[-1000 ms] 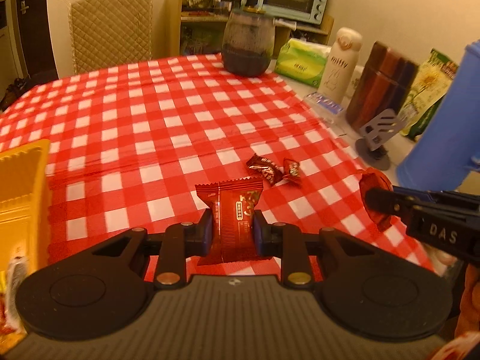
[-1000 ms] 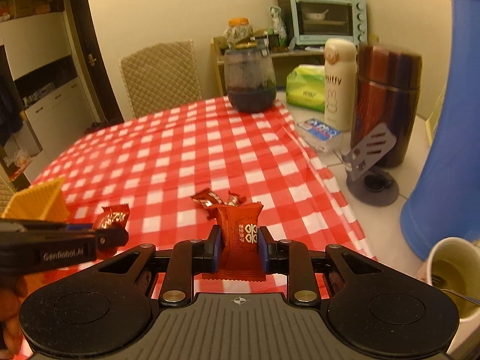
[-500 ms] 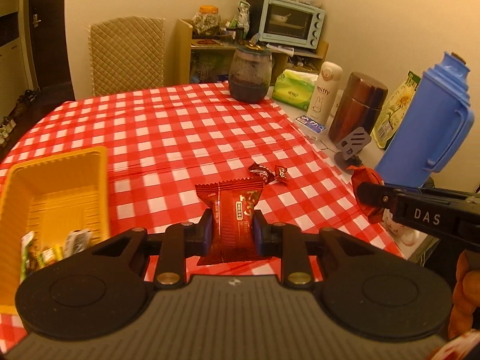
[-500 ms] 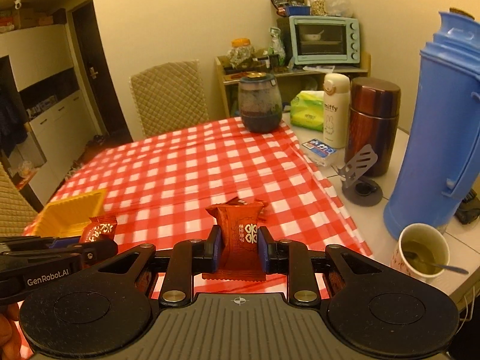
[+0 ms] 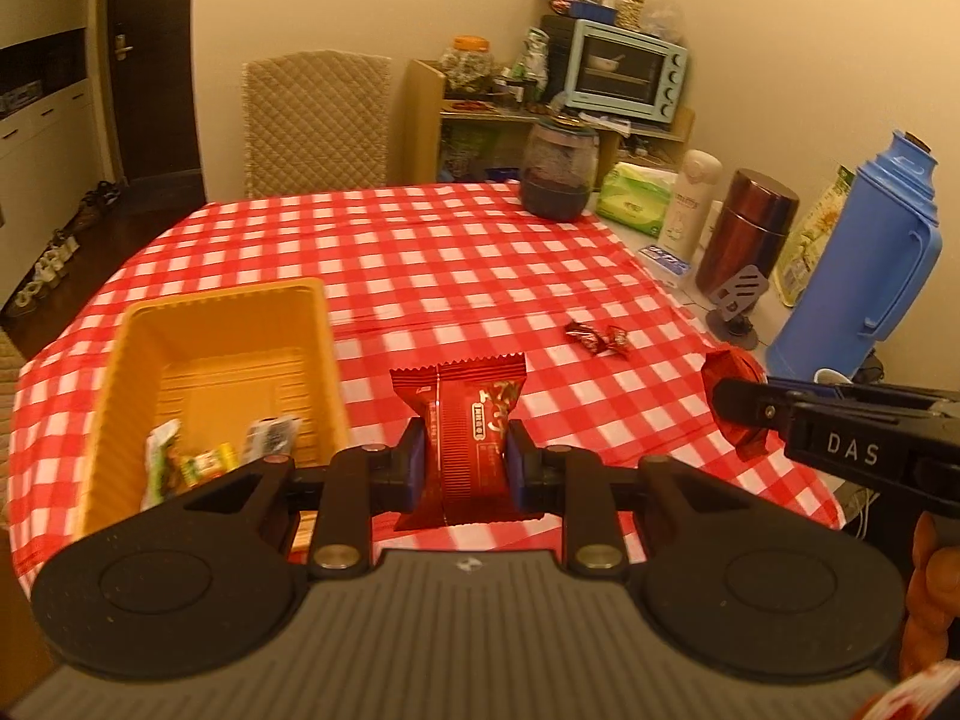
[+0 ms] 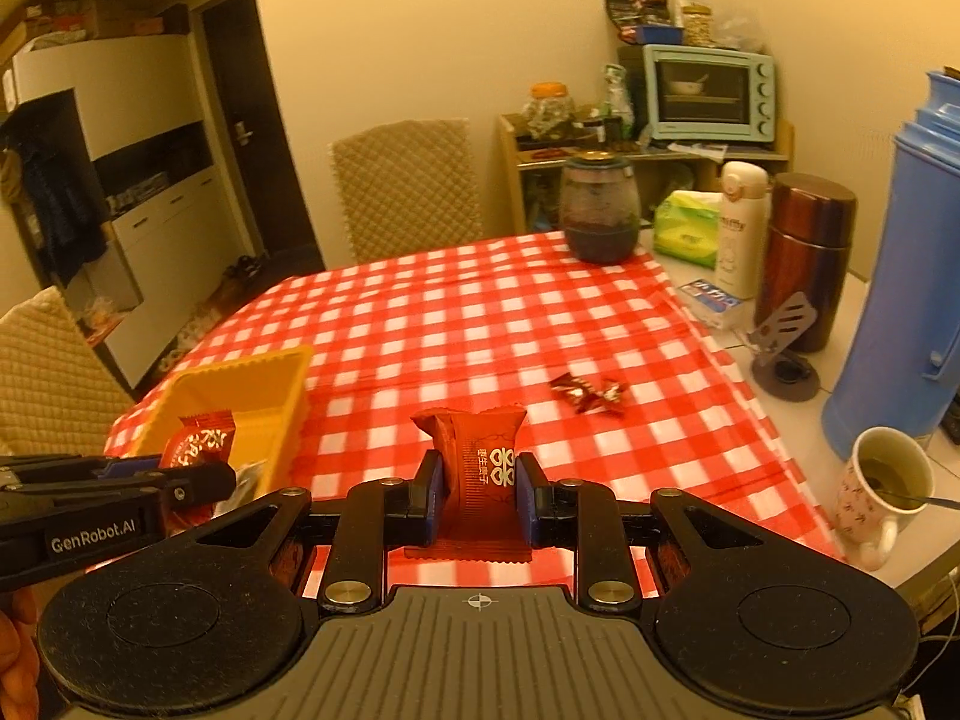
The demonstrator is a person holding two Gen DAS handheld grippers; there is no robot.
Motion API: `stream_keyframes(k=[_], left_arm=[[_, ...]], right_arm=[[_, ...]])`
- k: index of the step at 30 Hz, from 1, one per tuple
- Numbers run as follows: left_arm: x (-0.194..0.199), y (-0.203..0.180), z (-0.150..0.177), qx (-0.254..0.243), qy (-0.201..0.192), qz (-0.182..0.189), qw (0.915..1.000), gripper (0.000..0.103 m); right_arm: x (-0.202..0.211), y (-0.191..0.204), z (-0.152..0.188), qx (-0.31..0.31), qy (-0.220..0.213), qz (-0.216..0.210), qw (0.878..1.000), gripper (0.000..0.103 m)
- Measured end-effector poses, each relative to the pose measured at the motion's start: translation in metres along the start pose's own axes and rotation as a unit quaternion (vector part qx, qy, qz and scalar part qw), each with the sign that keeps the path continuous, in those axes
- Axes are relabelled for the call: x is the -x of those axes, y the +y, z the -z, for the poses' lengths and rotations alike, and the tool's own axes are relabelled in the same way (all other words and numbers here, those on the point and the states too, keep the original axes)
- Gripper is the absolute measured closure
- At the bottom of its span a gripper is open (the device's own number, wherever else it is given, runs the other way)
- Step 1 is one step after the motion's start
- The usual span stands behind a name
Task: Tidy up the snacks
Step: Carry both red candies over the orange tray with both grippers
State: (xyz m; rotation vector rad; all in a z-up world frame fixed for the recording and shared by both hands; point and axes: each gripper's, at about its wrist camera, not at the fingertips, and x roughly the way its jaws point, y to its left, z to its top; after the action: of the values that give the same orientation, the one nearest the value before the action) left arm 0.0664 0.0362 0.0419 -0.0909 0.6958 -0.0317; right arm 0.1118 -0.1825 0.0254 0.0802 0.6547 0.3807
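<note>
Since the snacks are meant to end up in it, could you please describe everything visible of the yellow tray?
The yellow tray is a rectangular plastic bin with a scalloped rim, sloping walls and a ribbed floor. It sits flat on the red checked tablecloth at the table's left side, upright and open-topped. Most of its floor is bare; a few small wrapped snacks, green, yellow and dark, lie at its near end. No gripper touches it in these views.

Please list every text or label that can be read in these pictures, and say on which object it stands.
"DAS": side of the right hand-held gripper.
"GenRobot.AI": side of the left hand-held gripper.
Snack packet, white bottle, small blue box: print too small or blurred to read.
</note>
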Motion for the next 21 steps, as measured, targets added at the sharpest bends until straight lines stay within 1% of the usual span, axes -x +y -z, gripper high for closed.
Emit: stream_keyframes(k=[9,15,21], left_arm=[[0.022,0.035,0.014,0.018,-0.002,-0.027,0.9995,0.079],[0.03,0.054,0.023,0.027,0.001,-0.045,0.9986,0.079],[0.036,0.072,0.027,0.037,0.001,-0.061,0.9974,0.079]], right_arm=[[-0.006,0.041,0.009,0.03,0.008,-0.031,0.999,0.077],[-0.013,0.069,0.018,0.049,0.018,-0.051,0.997,0.077],[-0.022,0.09,0.023,0.066,0.027,-0.066,0.995,0.077]])
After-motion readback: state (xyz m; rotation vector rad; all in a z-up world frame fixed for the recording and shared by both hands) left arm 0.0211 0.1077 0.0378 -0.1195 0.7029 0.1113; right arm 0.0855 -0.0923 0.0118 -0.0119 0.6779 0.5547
